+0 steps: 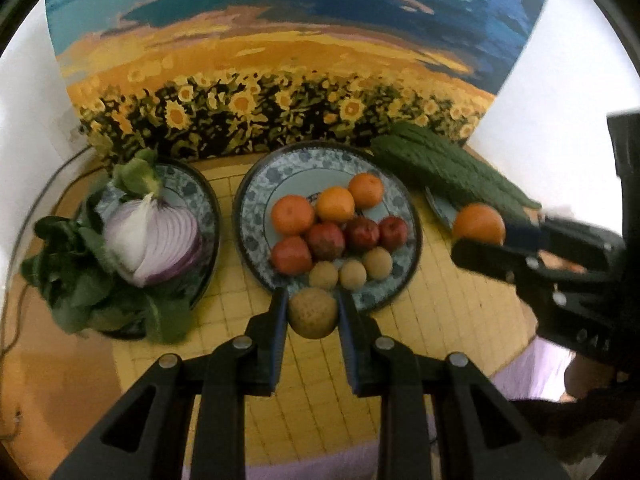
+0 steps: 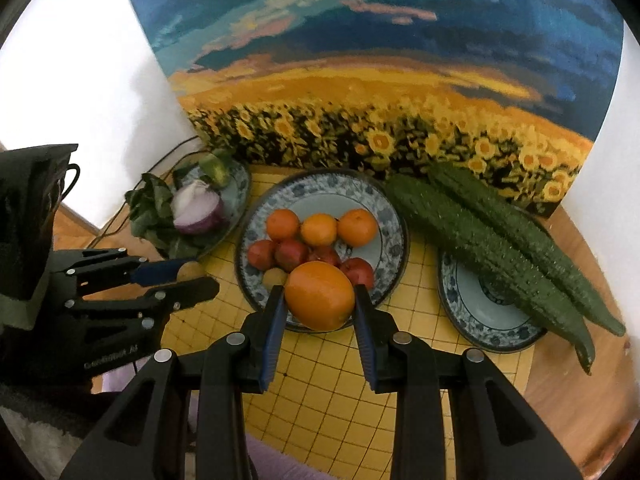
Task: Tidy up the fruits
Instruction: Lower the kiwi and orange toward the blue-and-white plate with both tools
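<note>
My left gripper (image 1: 313,308) is shut on a small tan round fruit (image 1: 313,317), held just in front of the middle plate's (image 1: 252,208) near rim. That blue patterned plate holds three oranges (image 1: 335,204), several red fruits (image 1: 325,241) and three tan fruits (image 1: 352,274). My right gripper (image 2: 320,300) is shut on an orange (image 2: 320,295), held over the same plate's (image 2: 388,216) near edge. In the left wrist view the right gripper (image 1: 476,236) with its orange (image 1: 479,224) is at the right. In the right wrist view the left gripper (image 2: 196,276) with the tan fruit (image 2: 189,271) is at the left.
A left plate (image 1: 208,204) holds a cut red onion (image 1: 156,244) and leafy greens (image 1: 76,276). A right plate (image 2: 480,316) carries two bitter gourds (image 2: 500,248). All stand on a yellow gridded mat (image 2: 332,380) on a wooden table, before a sunflower painting (image 2: 380,80).
</note>
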{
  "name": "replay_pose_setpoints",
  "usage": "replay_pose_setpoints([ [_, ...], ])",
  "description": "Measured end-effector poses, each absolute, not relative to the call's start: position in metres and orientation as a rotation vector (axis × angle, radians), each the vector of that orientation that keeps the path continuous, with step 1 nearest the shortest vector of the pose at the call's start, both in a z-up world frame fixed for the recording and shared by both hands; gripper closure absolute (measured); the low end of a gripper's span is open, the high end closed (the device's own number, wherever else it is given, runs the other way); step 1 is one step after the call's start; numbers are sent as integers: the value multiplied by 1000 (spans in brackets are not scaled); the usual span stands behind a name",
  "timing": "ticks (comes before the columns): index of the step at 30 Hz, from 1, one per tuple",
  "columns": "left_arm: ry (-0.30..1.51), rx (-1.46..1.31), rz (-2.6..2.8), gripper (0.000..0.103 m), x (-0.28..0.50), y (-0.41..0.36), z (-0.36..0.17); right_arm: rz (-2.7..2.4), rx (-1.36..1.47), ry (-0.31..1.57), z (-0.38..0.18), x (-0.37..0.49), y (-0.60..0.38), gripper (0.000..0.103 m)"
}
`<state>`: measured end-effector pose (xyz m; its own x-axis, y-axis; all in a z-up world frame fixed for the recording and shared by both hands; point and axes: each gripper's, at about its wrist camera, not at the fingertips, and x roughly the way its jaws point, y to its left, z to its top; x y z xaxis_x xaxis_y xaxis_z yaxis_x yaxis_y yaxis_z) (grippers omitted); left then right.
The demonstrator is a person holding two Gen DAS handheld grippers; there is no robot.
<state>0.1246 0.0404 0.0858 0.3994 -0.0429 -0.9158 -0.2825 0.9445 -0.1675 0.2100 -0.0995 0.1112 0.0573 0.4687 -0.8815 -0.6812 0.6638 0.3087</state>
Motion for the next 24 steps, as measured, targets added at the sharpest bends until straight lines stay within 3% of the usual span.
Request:
replay_pose_setpoints([
  [24, 1165, -394, 43, 78, 139, 29, 16, 863, -186, 1309, 86, 223, -101, 69],
])
